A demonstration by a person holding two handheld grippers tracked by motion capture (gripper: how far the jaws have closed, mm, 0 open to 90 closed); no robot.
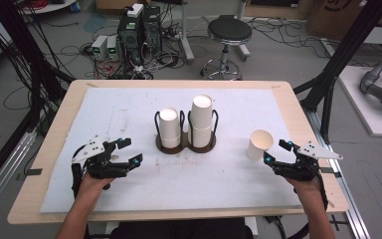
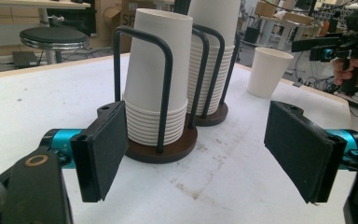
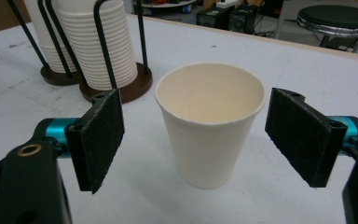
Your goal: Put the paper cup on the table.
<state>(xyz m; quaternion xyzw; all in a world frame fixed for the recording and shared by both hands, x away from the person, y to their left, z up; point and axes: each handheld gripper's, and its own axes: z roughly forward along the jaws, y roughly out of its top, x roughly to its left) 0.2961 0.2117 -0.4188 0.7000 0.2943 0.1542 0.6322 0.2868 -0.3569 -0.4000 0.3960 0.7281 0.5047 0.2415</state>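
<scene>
With both tools spread wide, the right tool brackets the lone upright paper cup on the tabletop just right of the cup holder; an uneven or hard squeeze could crush or tip it

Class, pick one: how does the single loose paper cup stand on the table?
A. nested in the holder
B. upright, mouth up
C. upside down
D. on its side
B: the loose cup stands upright with its open mouth up, between the open jaws of the right claw, apart from the holder.
</scene>
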